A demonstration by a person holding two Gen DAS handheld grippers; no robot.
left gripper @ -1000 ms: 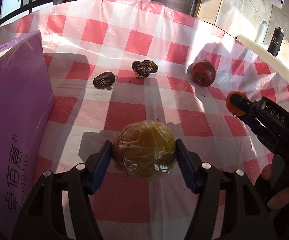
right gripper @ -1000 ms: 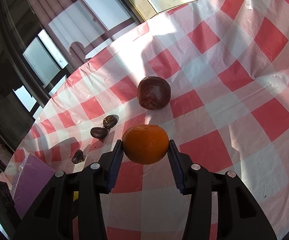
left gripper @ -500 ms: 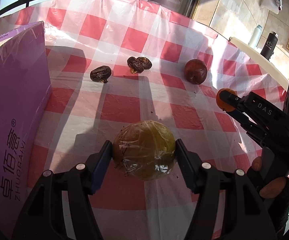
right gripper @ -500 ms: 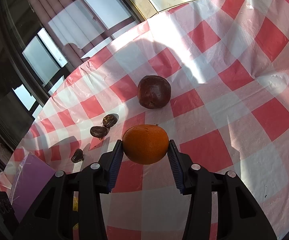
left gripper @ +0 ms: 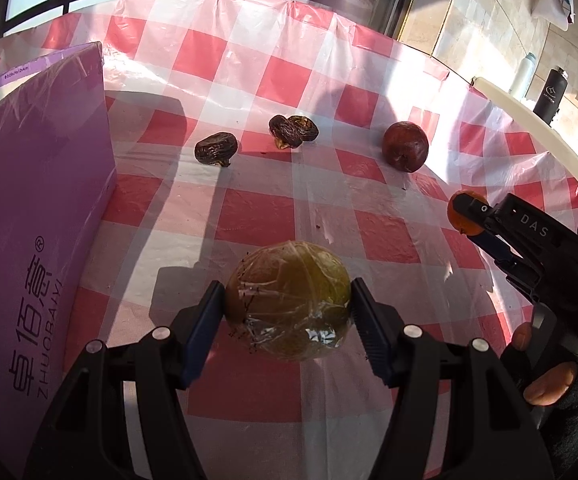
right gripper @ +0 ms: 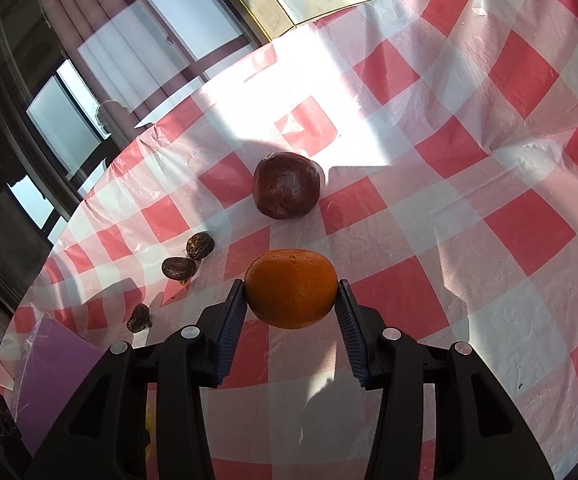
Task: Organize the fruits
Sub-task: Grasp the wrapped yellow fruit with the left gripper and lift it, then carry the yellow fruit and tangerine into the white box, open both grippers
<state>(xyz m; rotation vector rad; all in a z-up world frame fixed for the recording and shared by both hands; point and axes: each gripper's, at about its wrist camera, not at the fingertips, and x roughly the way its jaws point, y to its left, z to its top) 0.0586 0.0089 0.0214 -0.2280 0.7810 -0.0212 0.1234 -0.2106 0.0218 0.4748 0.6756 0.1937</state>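
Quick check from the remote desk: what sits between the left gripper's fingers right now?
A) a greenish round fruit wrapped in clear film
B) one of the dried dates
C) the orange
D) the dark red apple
A: in the left wrist view the left gripper has its blue pads pressed on both sides of the film-wrapped greenish fruit, while the orange is in the right gripper.

a red-and-white checked tablecloth (left gripper: 249, 76) lies in bright sunlight. dark-framed windows (right gripper: 69, 92) stand behind it, with what may be pink curtains (right gripper: 53, 4); a tiled wall (left gripper: 469, 12) is at right.
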